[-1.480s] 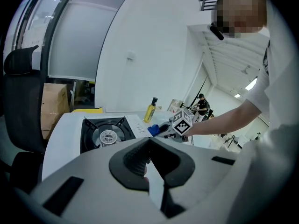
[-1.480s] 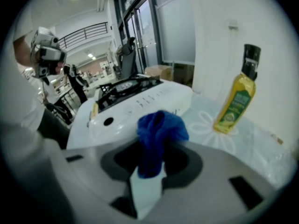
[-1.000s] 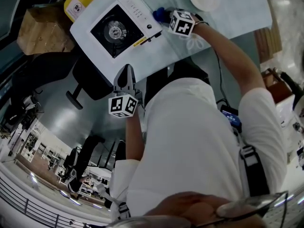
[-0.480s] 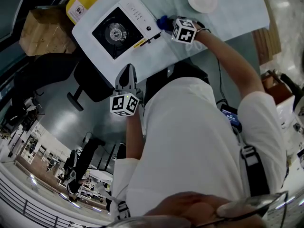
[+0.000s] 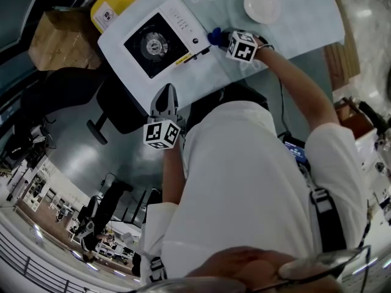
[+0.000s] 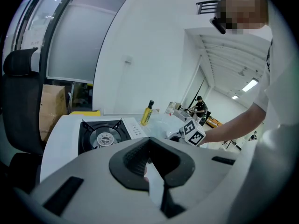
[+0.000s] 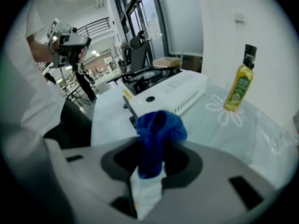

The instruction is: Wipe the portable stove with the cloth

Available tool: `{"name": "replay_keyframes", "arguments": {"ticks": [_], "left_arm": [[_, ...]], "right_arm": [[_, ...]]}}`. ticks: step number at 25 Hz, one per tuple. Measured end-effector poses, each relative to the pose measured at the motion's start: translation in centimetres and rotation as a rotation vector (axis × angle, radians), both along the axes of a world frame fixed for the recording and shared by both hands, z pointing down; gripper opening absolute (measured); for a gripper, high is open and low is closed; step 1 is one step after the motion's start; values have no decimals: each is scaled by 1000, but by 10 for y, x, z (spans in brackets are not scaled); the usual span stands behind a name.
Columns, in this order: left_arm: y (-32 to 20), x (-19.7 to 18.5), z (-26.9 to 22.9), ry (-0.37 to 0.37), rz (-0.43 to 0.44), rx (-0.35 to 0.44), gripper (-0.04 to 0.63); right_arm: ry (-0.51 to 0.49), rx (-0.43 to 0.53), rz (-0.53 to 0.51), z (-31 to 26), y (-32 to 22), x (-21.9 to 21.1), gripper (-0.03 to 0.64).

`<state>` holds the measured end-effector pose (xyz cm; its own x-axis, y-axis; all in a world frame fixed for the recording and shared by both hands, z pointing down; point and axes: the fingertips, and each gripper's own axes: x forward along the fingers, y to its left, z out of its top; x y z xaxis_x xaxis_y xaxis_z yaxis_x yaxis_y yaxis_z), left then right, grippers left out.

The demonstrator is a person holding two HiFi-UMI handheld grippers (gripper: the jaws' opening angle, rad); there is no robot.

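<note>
The white portable stove [image 5: 160, 41] with its black burner well lies on a white mat on the table; it also shows in the left gripper view [image 6: 103, 133] and the right gripper view [image 7: 164, 90]. My right gripper [image 5: 225, 40] is shut on a bunched blue cloth [image 5: 214, 36], held just off the stove's corner by the knob. Seen along its jaws, the cloth [image 7: 158, 130] sticks up out of the right gripper [image 7: 148, 171], a short way from the stove's front panel. My left gripper [image 5: 164, 99] hangs off the table's near edge, shut and empty [image 6: 150, 171].
A yellow oil bottle [image 7: 239, 85] stands on the glass tabletop right of the stove. A white dish [image 5: 262, 6] sits at the far side. A yellow container [image 5: 115, 3] and a cardboard box [image 5: 57, 39] lie left of the table. A black chair [image 5: 115, 102] stands below the left gripper.
My right gripper has drawn the blue cloth a little nearer, along the stove's knob side. The left gripper has hardly moved.
</note>
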<state>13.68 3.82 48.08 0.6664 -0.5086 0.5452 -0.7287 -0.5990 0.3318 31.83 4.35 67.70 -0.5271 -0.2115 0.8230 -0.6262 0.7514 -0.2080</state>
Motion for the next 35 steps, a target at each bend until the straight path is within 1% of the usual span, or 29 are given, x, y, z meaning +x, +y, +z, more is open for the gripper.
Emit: {"name": "replay_keyframes", "arguments": {"ticks": [7,10,13,19,24,27,32,35], "left_arm": [[-16,-8,3,-7,7,10,31],[-22,-12,6,10,0,5,31],[-30,-17,8,13,9,0,31],[-45,-24,10,2,65,14,31],[-55,-36,10,38,83,-2,31],[-62,-40,10,59,89,-4,31],[-79,-55,16,49,103,-6,31],[-86,-59,18,64,84,-19,31]], "right_arm": [[-24,-6,91,-17,-17,18,130],[-68,-7,158,-32,-30,21,130],[-99,13,232,-48,-49,20,130],[-46,48,309,-56,-78,17,130],[-10,63,366,-67,-106,13,130],[30,77,369,-75,-129,13,129],[86,86,321,-85,-178,-1,129],[127,88,290,-89,-209,-8,129]]}}
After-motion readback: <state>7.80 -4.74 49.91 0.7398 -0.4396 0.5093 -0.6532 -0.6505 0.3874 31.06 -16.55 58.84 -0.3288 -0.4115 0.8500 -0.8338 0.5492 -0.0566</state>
